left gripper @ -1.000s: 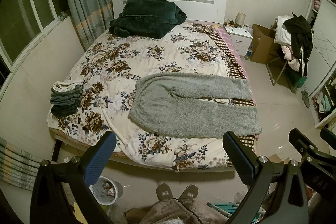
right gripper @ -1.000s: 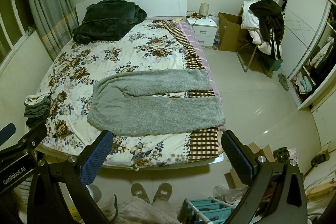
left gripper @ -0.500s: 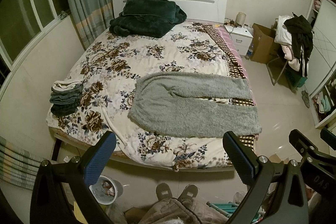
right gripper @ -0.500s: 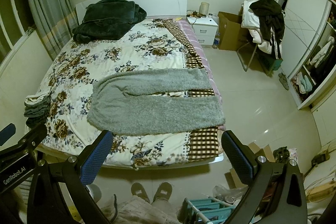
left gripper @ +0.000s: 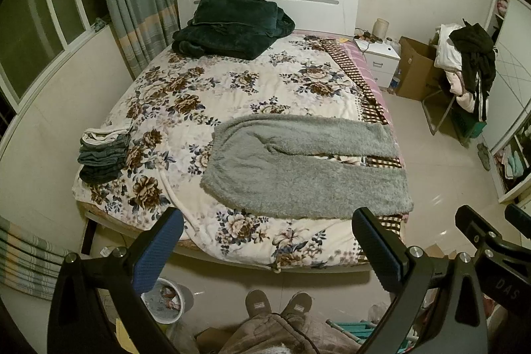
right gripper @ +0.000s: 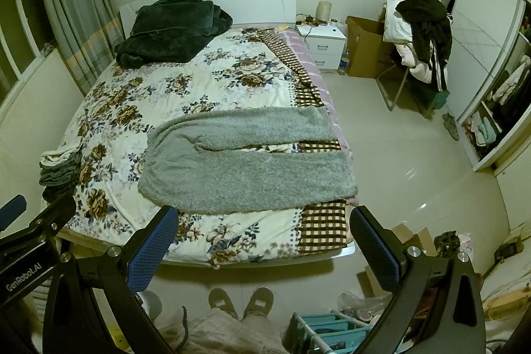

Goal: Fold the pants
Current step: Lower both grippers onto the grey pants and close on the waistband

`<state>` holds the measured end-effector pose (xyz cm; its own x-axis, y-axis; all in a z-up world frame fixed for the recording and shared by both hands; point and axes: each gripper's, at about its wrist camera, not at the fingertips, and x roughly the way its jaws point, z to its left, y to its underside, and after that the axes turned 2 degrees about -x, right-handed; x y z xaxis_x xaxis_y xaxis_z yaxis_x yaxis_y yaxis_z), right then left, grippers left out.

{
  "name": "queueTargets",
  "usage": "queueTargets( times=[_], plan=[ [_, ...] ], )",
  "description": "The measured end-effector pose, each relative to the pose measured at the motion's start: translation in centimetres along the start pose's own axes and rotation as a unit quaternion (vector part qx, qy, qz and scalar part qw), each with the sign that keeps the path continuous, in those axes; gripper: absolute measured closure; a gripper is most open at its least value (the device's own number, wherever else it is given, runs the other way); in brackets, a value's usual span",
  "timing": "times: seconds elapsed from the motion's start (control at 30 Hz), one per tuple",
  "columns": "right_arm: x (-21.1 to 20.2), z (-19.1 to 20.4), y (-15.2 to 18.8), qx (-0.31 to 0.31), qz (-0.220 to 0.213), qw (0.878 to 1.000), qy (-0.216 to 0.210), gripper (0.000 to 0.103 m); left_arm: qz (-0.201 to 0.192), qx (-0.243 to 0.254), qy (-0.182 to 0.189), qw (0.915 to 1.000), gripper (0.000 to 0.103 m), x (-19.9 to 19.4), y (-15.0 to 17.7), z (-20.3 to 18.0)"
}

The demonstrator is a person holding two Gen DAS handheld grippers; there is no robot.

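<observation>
Both tools, left (left gripper: pixel 267 241) & right (right gripper: pixel 264 238), wide open, empty, well above gray pants (left gripper: pixel 305 168) flat on bed (left gripper: pixel 199 95).

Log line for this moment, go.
phase: pre-grasp | grey pants flat on bed, unfolded | left gripper open, empty | right gripper open, empty

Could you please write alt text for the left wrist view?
Grey pants lie spread flat on a floral bed, legs pointing right. The open left gripper hovers before the bed's foot, holding nothing.
</observation>
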<state>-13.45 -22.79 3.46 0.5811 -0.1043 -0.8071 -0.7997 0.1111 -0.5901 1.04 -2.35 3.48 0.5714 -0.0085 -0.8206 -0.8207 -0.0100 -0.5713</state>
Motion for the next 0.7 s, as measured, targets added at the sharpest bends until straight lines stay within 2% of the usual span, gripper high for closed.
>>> queueTargets(
  times=[0.17,0.33,0.57,0.7],
  plan=[
    [0.8,-0.3,-0.3,0.006,0.000,1.000,-0.002,0.000,-0.010,-0.005,-0.009,0.9999,0.000,0.0,-0.4,0.0],
    [3.8,-1.9,-2.3,0.026,-0.020,0.999,-0.002,0.000,-0.040,-0.010,-0.036,0.9985,0.000,1.6,-2.6,-1.1],
    [11.9,-4.0,-7.4,0.035,-0.049,0.998,0.016,0.000,-0.059,-0.024,-0.056,0.9964,0.000,9.3,-6.6,-1.4],
    [18.9,-4.3,-11.5,0.042,-0.032,0.999,0.010,0.000,-0.044,-0.020,-0.068,0.9965,0.000,15.5,-9.5,-1.9]
  ],
)
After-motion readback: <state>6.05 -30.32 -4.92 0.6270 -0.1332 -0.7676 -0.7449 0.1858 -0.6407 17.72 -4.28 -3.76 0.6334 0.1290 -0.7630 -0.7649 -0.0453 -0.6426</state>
